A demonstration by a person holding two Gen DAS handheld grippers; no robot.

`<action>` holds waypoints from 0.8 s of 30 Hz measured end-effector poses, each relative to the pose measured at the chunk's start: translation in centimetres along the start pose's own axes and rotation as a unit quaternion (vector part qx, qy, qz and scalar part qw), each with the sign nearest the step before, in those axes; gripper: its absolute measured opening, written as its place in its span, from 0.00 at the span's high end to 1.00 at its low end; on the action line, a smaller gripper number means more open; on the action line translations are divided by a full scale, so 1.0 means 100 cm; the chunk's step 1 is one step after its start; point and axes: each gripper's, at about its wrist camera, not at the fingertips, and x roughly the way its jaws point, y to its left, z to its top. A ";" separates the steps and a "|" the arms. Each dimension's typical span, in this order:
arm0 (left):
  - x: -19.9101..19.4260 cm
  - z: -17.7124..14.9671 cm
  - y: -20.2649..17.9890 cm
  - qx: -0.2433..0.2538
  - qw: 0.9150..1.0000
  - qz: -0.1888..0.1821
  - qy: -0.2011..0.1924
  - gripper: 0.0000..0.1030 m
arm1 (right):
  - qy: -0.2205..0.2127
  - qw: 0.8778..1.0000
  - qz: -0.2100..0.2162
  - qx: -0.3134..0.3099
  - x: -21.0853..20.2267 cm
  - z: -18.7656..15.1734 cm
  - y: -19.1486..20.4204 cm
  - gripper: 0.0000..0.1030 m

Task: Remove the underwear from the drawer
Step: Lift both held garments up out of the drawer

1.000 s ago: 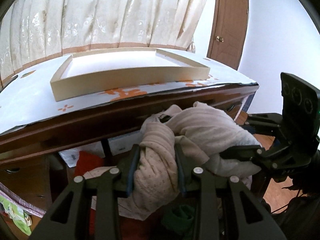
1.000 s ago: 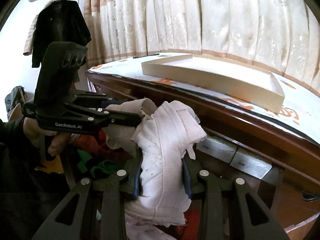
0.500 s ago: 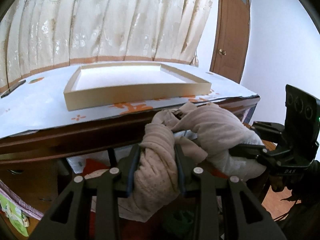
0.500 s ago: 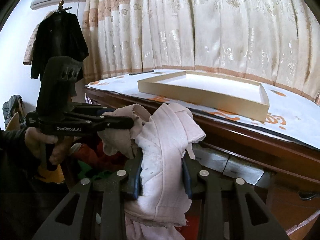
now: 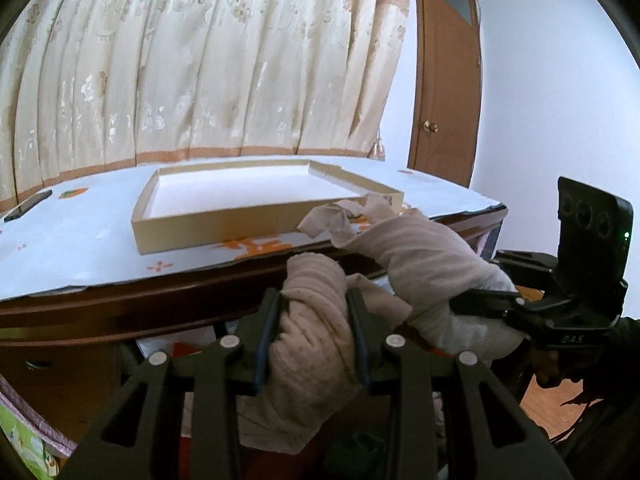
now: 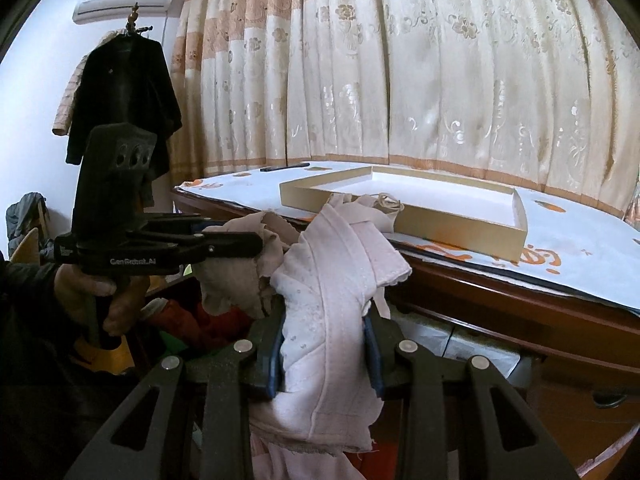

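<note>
My left gripper is shut on a beige, crumpled piece of underwear. A pale pink quilted piece is clamped in my right gripper. The two pieces touch and hang together as one bundle, level with the table's front edge. The right gripper shows from the side in the left wrist view, with the pink cloth bulging over it. In the right wrist view the left gripper holds the beige cloth. Below the bundle lies the open drawer with red clothing.
A shallow gold box with a white inside lies on the paper-covered wooden table, just behind the bundle. Curtains hang behind the table. A door is at the right and a dark coat hangs at the left. A hand grips the left handle.
Both grippers have tilted upward and lifted the bundle from below the table's edge up to the level of its top, nearer the gold box. Both grips are unchanged.
</note>
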 end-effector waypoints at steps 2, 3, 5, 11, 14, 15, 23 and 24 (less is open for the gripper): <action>-0.002 0.000 -0.001 0.007 1.000 -0.003 -0.009 0.69 | -0.005 1.000 -0.002 -0.002 -0.001 0.000 0.001 0.66; -0.004 0.000 -0.002 0.010 1.000 -0.005 -0.013 0.69 | -0.008 1.000 -0.003 -0.002 -0.002 0.000 0.001 0.66; -0.006 0.000 -0.004 0.015 1.000 -0.009 -0.022 0.70 | -0.012 1.000 -0.003 0.000 -0.004 0.000 0.000 0.66; -0.007 -0.001 -0.006 0.017 0.999 -0.019 -0.026 0.72 | -0.015 1.000 -0.003 -0.001 -0.006 0.000 0.000 0.66; -0.006 0.000 -0.007 0.016 0.999 -0.021 -0.023 0.72 | -0.014 1.000 -0.003 0.000 -0.006 0.001 0.000 0.66; -0.006 0.001 -0.007 0.013 0.999 -0.023 -0.022 0.72 | -0.014 1.000 -0.003 0.000 -0.006 0.001 -0.001 0.66; -0.009 0.015 -0.006 0.006 0.999 -0.021 -0.025 0.73 | -0.011 1.000 0.005 0.019 -0.005 0.005 -0.003 0.66; -0.009 0.017 -0.007 0.007 0.999 -0.021 -0.027 0.73 | -0.011 1.000 0.006 0.021 -0.005 0.005 -0.003 0.66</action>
